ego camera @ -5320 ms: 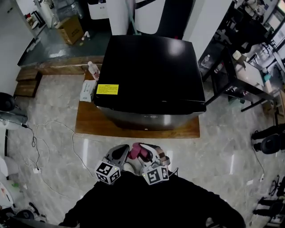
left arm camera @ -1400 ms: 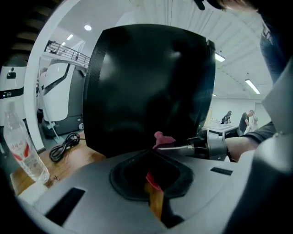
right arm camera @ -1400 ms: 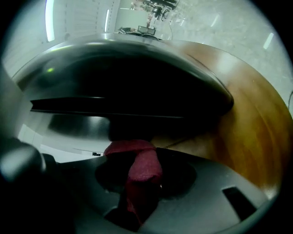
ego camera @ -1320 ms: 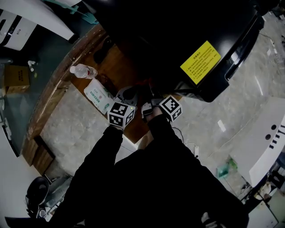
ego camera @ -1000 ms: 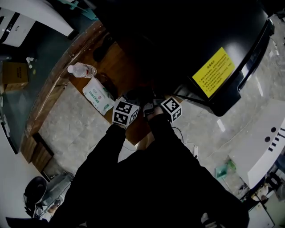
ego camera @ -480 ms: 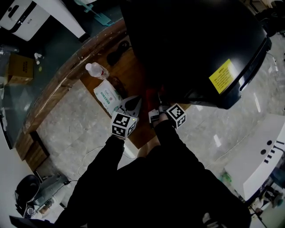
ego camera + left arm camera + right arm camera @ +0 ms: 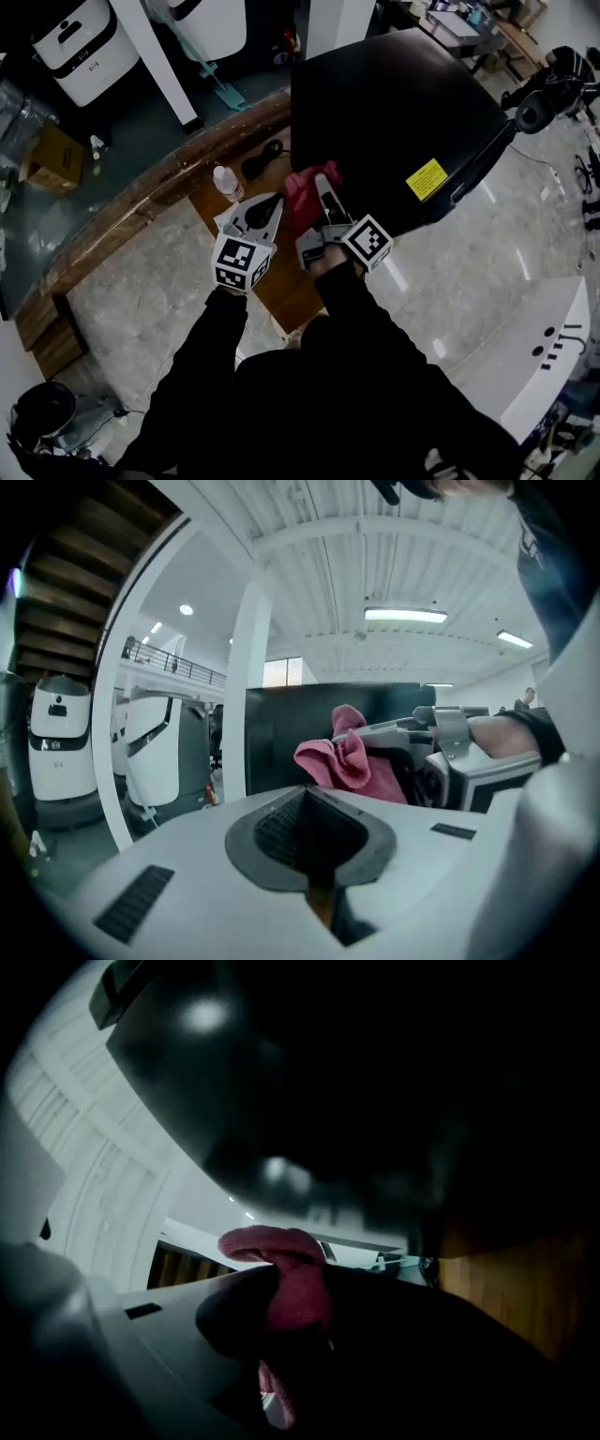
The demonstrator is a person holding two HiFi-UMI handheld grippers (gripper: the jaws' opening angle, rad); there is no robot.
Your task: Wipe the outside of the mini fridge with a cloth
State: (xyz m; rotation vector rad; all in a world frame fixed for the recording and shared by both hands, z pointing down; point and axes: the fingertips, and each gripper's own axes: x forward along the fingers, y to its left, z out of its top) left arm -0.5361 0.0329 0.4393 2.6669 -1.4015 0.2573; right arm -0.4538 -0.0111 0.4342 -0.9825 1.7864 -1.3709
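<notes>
The black mini fridge [image 7: 394, 112] stands at the upper right of the head view, with a yellow label [image 7: 427, 178] near its front edge. My right gripper [image 7: 322, 187] is shut on a pink cloth [image 7: 302, 195], which is held against the fridge's left side near the top edge. The right gripper view shows the cloth [image 7: 292, 1283] bunched between the jaws, under the dark fridge wall [image 7: 328, 1082]. My left gripper [image 7: 265, 206] is shut on nothing, just left of the cloth. Its own view shows the cloth [image 7: 339, 759] and the fridge [image 7: 281, 733] ahead.
The fridge rests on a low wooden platform [image 7: 281, 286] over a marble floor. A water bottle [image 7: 226, 182] and a flat white packet lie beside my left gripper. A cardboard box [image 7: 49, 157] and white machines [image 7: 80, 47] stand at the far left.
The head view has swung, so the fridge now shows at the upper right in better light. Both grippers have risen, and the cloth has come up along the fridge's left side.
</notes>
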